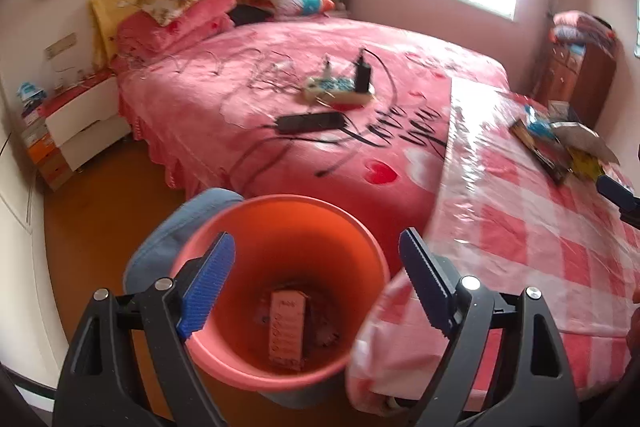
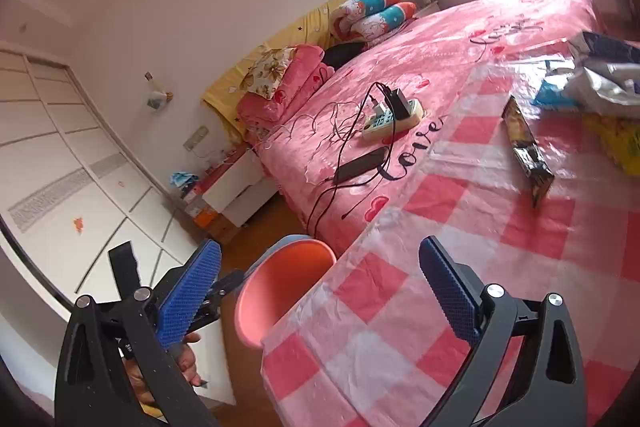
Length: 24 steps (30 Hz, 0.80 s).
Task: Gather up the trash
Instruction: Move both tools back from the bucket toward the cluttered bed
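Orange plastic round bin point(image 1: 280, 259), one flat wrapper already inside, sits near-left below the checked plastic-covered surface point(image 2: 460, 227), both left tongs point(image 1: 316, 287) and right tongs point(image 2: 320, 291) spread empty, so next seems reaching far-right for the dark foil snack packet point(image 2: 526, 151).

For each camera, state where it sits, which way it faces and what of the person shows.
Left wrist: on the left tool, angled down into the orange bin beside the checked table; only its open fingers show.
Right wrist: on the right tool, facing across the table toward the bed; a hand shows, lower left.
Shared: bin, table, bed, power strip.
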Available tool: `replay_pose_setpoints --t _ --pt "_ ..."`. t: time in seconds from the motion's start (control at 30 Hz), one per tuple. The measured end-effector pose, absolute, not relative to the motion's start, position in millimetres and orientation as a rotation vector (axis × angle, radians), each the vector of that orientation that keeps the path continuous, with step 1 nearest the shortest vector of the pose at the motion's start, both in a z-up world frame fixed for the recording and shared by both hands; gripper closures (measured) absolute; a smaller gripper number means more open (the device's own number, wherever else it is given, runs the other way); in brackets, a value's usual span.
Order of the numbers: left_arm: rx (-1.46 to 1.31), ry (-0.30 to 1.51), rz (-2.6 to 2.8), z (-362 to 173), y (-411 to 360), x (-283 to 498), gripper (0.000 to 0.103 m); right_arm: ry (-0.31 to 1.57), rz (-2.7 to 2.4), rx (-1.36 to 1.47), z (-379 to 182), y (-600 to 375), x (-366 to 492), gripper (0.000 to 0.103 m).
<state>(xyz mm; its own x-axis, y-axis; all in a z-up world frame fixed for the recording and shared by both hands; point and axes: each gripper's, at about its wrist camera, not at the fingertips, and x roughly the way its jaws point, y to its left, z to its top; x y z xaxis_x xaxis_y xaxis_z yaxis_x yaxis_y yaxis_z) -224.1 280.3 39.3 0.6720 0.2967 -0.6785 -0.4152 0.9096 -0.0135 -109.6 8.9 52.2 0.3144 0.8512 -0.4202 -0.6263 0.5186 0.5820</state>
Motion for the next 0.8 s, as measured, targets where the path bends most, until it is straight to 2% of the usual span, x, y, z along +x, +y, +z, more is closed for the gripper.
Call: replay_pose_setpoints --t 0.5,0.8 --pt "-0.095 0.779 0.243 64.9 198.8 -182.1 0.018 0.724 0.914 0.364 64.3 -68.6 -99.1 0.005" --pt "-0.084 0.769 0.107 114.7 130.8 -85.5 0.018 0.688 0.665 0.429 73.3 -169.0 -65.8 0.005"
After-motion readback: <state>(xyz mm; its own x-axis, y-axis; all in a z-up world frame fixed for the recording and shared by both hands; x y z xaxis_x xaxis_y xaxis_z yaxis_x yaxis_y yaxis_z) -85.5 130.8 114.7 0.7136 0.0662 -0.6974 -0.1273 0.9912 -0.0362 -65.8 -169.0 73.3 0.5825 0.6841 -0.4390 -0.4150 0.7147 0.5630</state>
